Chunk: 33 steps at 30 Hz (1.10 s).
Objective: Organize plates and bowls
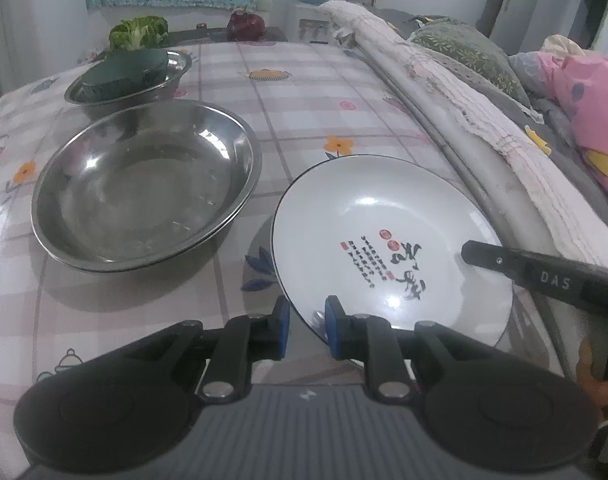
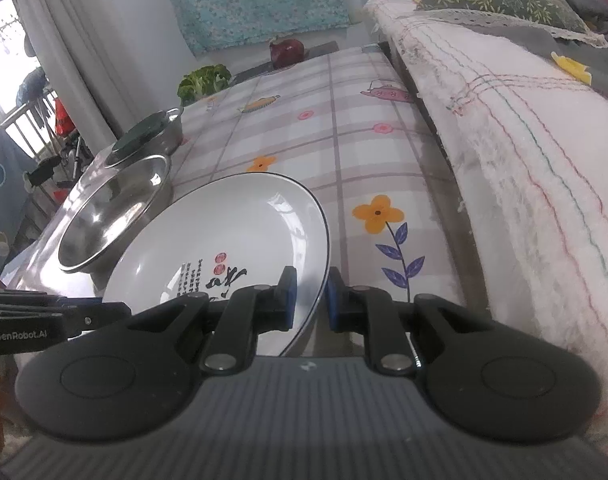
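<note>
White ceramic plate with a thin dark rim and black calligraphy point(image 1: 388, 248), near the table's right edge, tilted: my left gripper point(image 1: 307, 330) is clamped on its near rim, my right gripper point(image 2: 311, 300) pinches the opposite rim. The large stainless steel basin point(image 1: 144, 184) sits just beside it, toward the left edge. To move it well, I would lift both sides evenly, keep the plate level, and avoid knocking the basin.
</note>
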Tool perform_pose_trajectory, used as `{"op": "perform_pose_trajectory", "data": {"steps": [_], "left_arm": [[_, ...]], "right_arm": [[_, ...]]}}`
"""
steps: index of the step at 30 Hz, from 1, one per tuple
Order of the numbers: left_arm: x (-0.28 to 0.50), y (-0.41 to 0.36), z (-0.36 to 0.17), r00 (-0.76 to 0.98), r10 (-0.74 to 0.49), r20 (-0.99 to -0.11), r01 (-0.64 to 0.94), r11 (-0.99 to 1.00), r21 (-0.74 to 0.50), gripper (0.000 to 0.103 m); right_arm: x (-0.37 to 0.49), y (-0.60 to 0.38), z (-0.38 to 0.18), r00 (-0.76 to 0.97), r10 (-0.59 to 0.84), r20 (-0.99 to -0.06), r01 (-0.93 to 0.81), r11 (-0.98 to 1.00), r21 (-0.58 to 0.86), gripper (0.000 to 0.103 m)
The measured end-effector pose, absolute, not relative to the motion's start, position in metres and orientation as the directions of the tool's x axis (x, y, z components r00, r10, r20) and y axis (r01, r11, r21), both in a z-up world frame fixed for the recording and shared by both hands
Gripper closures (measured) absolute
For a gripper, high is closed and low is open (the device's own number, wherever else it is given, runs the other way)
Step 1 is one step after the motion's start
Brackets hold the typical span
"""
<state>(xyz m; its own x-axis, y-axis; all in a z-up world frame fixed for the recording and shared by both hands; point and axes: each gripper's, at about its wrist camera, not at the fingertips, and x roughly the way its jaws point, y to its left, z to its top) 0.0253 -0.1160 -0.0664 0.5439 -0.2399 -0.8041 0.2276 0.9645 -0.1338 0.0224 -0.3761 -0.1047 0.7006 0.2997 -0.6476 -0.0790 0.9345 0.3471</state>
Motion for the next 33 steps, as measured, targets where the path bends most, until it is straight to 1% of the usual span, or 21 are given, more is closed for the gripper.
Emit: {"op": "perform_pose_trajectory", "data": {"steps": [5,9,14,25,33], "left_arm": [[0.039,-0.116,-0.068,0.545,-0.243,-0.803,0.223,0.965,-0.141,0.080],[0.048,-0.118,-0.074,0.539,-0.241,-0.807,0.219,0.965,-0.142,0.079],[0.048,-0.122,-0.077,0.551,-0.234,-0.801,0.221,0.967,-0.130,0.073],[0.036,-0.124,-0.073,0.553,-0.201,-0.809,0.208,0.973,-0.099,0.074],[0.034,-0.120,-0.074,0.547,-0.213,-0.809,0.218,0.970,-0.107,0.072]], "right_arm": [[0.023,-0.378,-0.106,0.699,0.309,-0.645,-0.076,0.929,0.362,0.089],[0.025,-0.379,-0.108,0.694,0.322,-0.644,-0.073,0.921,0.382,0.086],[0.026,-0.376,-0.108,0.691,0.318,-0.649,-0.078,0.926,0.370,0.085],[0.020,-0.373,-0.105,0.688,0.325,-0.649,-0.106,0.930,0.352,0.084],[0.020,-0.372,-0.108,0.692,0.336,-0.639,-0.105,0.922,0.372,0.084]]}}
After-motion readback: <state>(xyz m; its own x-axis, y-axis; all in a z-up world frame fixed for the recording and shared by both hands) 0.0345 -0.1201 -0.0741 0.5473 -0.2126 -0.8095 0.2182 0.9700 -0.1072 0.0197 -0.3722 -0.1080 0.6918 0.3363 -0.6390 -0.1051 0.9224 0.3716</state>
